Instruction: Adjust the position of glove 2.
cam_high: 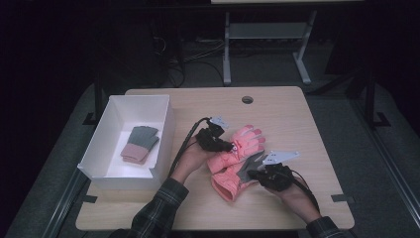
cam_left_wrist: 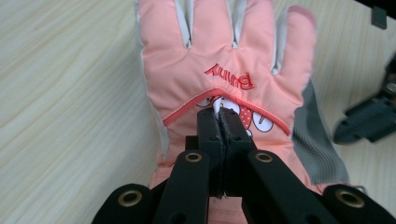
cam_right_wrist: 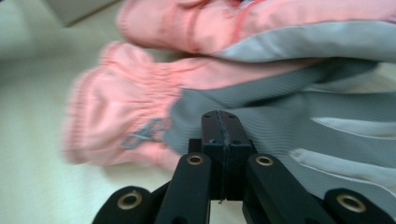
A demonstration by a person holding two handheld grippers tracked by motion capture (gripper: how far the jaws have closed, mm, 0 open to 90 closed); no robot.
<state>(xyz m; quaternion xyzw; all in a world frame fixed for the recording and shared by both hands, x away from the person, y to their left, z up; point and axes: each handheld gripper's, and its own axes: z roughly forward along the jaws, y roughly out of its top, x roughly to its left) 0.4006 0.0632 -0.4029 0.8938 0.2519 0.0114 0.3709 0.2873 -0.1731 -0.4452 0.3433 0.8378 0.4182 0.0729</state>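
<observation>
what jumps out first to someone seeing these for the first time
The pair of bright pink gloves in the middle of the wooden table grabs the eye, one lying across the other. The left gripper has its jaws shut over the back of the upper glove; the right gripper sits shut against the grey palm of the lower one. At the table's left, a white box holds a grey-and-pink glove.

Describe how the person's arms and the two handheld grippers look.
Both forearms wear dark plaid sleeves. Each hand carries a black gripper: the left gripper and right gripper both trail a black cable and bear a grey three-cornered plate on top. Their black fingers hang on linkage arms with brass-coloured rivets.
</observation>
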